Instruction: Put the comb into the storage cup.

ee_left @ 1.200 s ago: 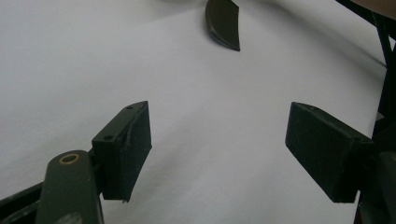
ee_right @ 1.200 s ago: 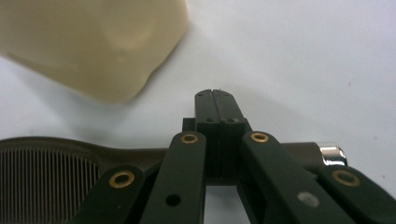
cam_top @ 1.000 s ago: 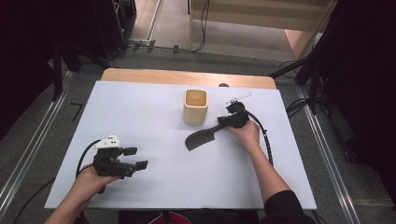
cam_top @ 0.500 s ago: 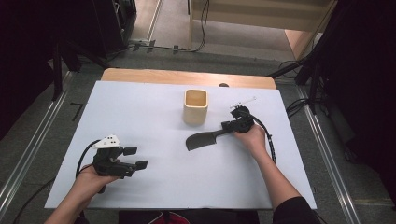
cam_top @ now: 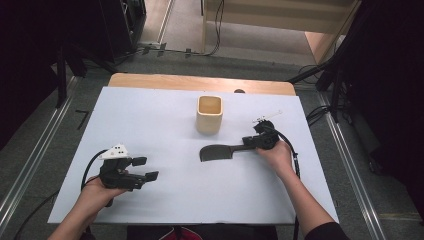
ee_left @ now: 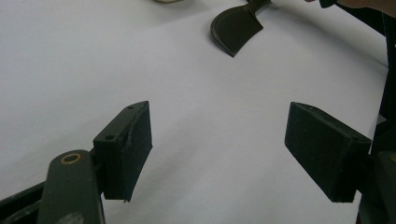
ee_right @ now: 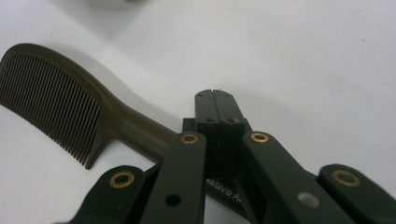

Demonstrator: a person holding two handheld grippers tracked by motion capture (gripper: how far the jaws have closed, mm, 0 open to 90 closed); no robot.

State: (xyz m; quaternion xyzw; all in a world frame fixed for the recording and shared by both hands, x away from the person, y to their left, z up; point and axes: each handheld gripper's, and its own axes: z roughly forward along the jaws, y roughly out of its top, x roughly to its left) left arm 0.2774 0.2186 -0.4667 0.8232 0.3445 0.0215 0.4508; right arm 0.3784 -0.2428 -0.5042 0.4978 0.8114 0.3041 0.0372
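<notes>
A dark brown comb [cam_top: 220, 152] lies flat on the white worktop [cam_top: 165, 120], teeth end pointing left, just in front of an upright, open cream cup [cam_top: 209, 114].

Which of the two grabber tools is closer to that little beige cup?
Right. The right gripper holds a comb just below-right of the cup; the left gripper sits open, farther off toward the near-left.
</notes>
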